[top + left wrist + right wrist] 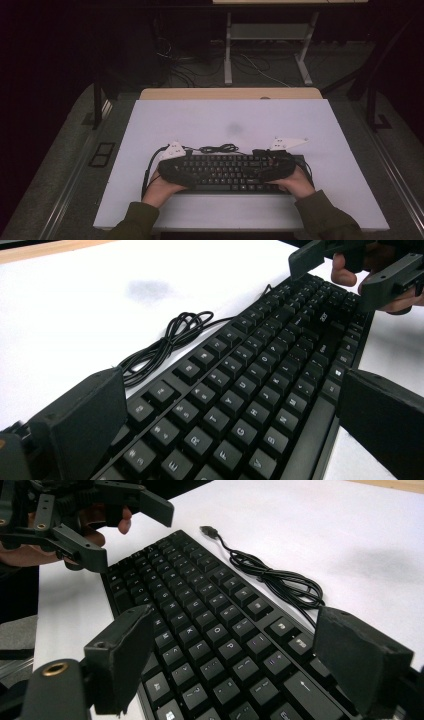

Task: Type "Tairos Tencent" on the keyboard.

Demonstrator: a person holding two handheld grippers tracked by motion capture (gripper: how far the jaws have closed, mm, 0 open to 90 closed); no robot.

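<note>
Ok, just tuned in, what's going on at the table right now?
A person holds a gripper in each hand over a black keyboard lying on the white table. The left gripper straddles the keyboard's left end and the right gripper its right end, each with a jaw on either long side. Both sets of jaws stand open, not pressing on it. The keyboard's cable lies loosely coiled behind it, unplugged.

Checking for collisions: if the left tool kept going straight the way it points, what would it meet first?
Probably the right tool at the keyboard's far end; the left tool points along the keys with its jaws astride them, though depth is unclear.
</note>
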